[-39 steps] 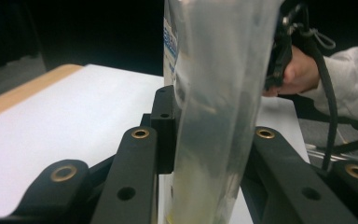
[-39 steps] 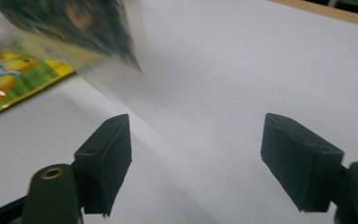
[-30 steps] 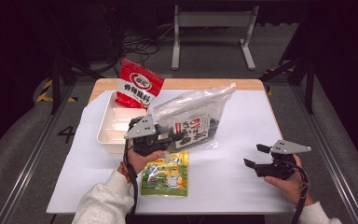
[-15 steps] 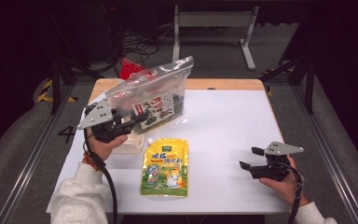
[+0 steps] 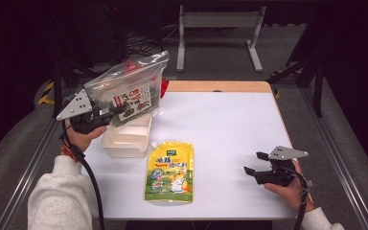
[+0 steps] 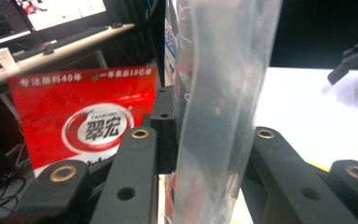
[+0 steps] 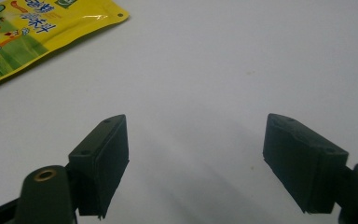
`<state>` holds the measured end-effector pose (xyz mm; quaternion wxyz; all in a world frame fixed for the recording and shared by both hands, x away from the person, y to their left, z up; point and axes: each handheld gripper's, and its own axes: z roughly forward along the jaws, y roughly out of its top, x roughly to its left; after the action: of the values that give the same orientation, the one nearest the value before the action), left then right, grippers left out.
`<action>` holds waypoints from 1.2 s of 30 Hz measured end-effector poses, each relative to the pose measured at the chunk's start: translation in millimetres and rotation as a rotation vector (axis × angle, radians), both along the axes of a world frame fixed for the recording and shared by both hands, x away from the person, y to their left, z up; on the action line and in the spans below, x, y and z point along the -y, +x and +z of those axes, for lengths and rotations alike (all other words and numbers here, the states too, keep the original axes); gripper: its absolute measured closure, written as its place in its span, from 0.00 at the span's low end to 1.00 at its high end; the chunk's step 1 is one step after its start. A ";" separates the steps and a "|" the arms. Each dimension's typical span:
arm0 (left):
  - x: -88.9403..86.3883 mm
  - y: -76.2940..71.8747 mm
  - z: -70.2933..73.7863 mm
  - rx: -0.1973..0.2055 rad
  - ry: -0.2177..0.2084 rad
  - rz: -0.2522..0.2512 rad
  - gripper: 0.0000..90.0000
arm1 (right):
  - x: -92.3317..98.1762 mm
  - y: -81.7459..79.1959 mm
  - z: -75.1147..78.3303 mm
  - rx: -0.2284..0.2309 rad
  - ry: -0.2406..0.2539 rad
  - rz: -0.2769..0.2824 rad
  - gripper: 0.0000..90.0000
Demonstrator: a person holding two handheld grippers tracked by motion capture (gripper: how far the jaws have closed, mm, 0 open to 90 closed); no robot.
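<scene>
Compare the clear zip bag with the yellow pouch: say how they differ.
The clear zip bag hangs in the air, clamped in the left gripper; the yellow pouch lies flat on the white table, untouched. The bag is see-through, the pouch opaque with a corner spout. Both are soft printed packs.

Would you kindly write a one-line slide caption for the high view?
Left gripper holds a clear zip bag above the white tray; right gripper rests open.

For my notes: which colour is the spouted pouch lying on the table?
Mainly yellow with green, clearest in the high view: pouch.
</scene>
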<state>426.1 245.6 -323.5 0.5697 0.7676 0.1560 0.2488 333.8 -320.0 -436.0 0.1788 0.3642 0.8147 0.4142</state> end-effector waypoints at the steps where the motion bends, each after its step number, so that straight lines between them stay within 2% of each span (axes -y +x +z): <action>1: 0.0 0.0 0.0 0.000 0.000 0.000 0.82 | 0.0 0.2 -0.2 -0.001 -0.002 -0.001 0.25; 4: -1.9 6.0 -4.1 -0.013 0.019 0.002 0.82 | 0.2 0.8 -0.9 -0.004 -0.002 -0.005 0.25; 6: -4.0 13.2 -7.2 -0.022 0.054 0.007 0.82 | 0.4 1.9 -1.2 -0.008 -0.004 -0.013 0.25; 11: -7.7 24.3 -8.4 -0.037 0.069 0.008 0.82 | -0.1 2.3 -1.0 -0.015 -0.001 -0.027 0.24; 12: -8.1 30.6 -8.5 -0.041 0.096 0.008 0.82 | -0.6 1.9 -0.5 -0.012 -0.005 -0.029 0.24; 15: -8.9 38.7 -6.7 -0.046 0.128 0.002 0.82 | -1.6 1.2 0.5 -0.010 -0.006 -0.032 0.24; 17: -9.1 40.6 -6.8 -0.049 0.126 0.000 0.81 | -2.0 1.1 -0.5 -0.016 -0.014 -0.039 0.24; 19: -9.1 45.8 -11.4 -0.064 0.145 -0.025 0.82 | -1.8 0.9 -2.2 -0.022 -0.020 -0.046 0.24; 21: -10.0 47.2 -14.5 -0.072 0.142 -0.024 0.82 | -1.3 0.8 -4.1 -0.030 -0.020 -0.045 0.24; 23: -13.9 47.8 -18.9 -0.077 0.112 -0.018 0.81 | -0.9 0.6 -5.0 -0.031 -0.024 -0.049 0.24; 26: -15.2 46.4 -23.3 -0.087 0.106 -0.022 0.81 | -1.1 -0.7 -5.3 -0.035 -0.026 -0.047 0.24; 30: -20.5 45.1 -25.6 -0.107 0.117 -0.031 0.82 | -1.2 -1.7 -5.8 -0.038 -0.030 -0.041 0.24; 34: -29.1 42.1 -23.6 -0.121 0.120 -0.017 0.82 | -1.8 -1.6 -6.8 -0.041 -0.030 -0.032 0.24; 36: -29.7 40.4 -21.0 -0.121 0.146 -0.016 0.82 | -2.1 -1.4 -7.3 -0.043 -0.033 -0.031 0.24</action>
<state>466.4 275.3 -344.5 0.5037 0.8220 0.1652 0.2082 332.5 -317.9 -443.3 0.1736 0.3827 0.8194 0.3900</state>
